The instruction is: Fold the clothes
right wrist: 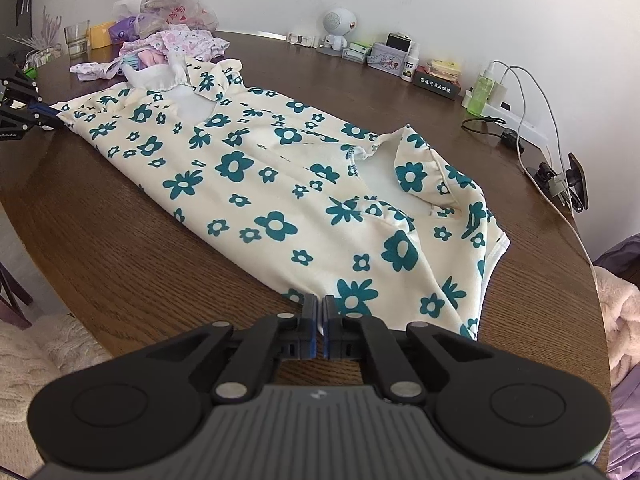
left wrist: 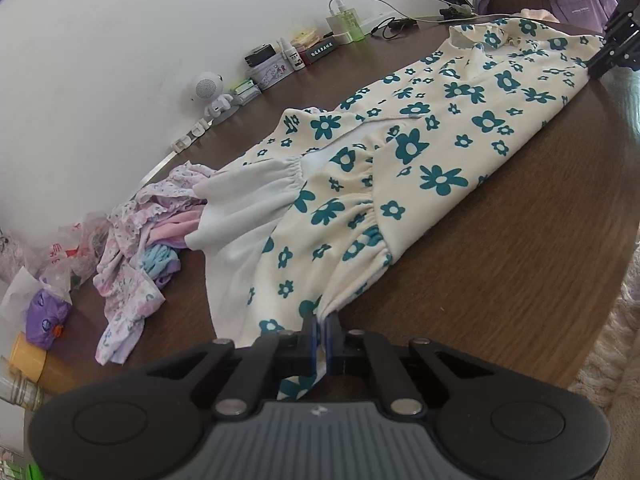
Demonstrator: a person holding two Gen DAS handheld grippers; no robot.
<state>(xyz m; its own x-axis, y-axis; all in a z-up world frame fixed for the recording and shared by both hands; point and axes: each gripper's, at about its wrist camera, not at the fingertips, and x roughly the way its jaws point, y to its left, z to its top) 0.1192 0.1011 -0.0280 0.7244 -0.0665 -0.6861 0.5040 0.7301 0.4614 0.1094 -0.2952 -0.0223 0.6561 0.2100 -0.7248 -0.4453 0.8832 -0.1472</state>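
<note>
Nearest the left wrist camera, the left gripper (left wrist: 320, 326) has its fingers closed tight on a gathered edge of the floral garment (left wrist: 420, 152). The cream garment with teal flowers lies flat on the round wooden surface (left wrist: 500, 264), its long axis running from 6 o'clock up toward 1 o'clock, where the right gripper (left wrist: 596, 67) is pinched shut on the far edge. In the right wrist view a drinking glass (right wrist: 77, 38) stands at 10 o'clock; whether it holds anything cannot be told. A black box (right wrist: 435, 81) at 2 o'clock bears unreadable writing.
</note>
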